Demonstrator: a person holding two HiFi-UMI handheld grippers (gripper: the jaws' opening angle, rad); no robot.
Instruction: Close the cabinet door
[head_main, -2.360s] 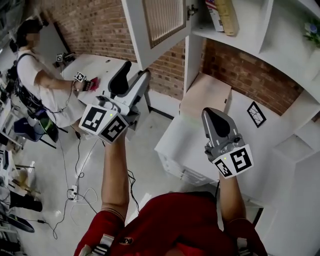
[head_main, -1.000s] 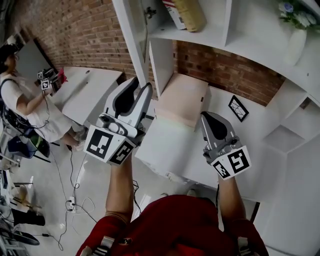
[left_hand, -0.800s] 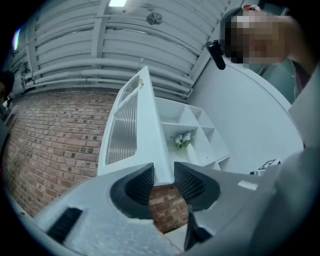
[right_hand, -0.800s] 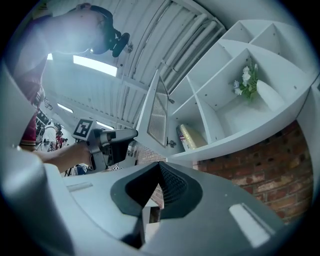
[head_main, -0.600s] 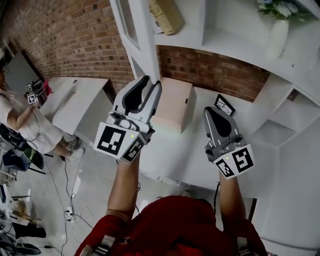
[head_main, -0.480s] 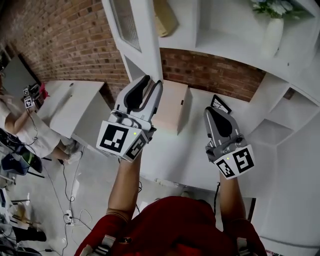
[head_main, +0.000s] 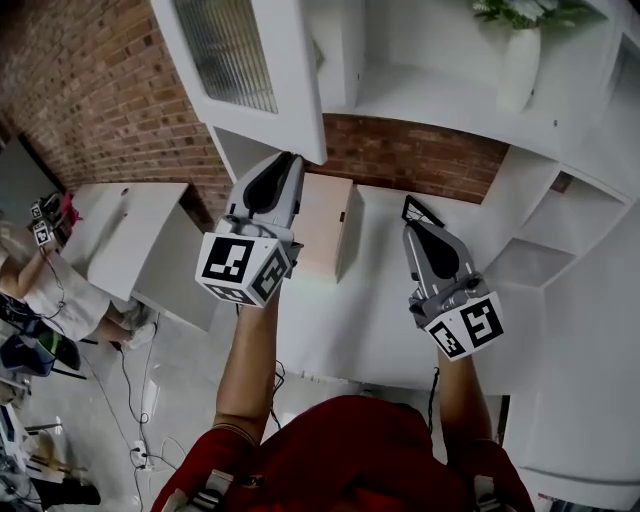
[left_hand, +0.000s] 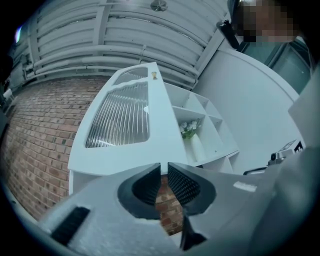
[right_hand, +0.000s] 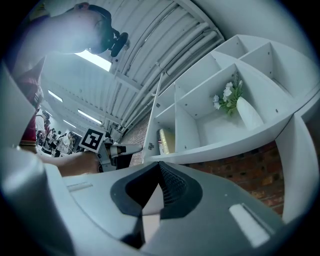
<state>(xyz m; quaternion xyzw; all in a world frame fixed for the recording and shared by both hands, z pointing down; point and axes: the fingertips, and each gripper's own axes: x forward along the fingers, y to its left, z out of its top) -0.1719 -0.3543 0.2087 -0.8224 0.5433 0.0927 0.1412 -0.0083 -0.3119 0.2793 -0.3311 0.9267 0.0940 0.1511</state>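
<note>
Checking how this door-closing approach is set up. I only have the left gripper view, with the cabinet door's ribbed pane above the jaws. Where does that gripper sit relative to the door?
Observer: In the head view the left gripper, its jaws closing with nothing between them, has its tips just under the cabinet door's lower right corner. I can't tell if they touch.
Operator: And the other gripper?
Observer: The right gripper is shut and empty, held over the white counter, apart from the door.
Operator: Anything stored inside?
Observer: The right gripper view shows a yellowish package upright on the shelf beside the door's edge.
</note>
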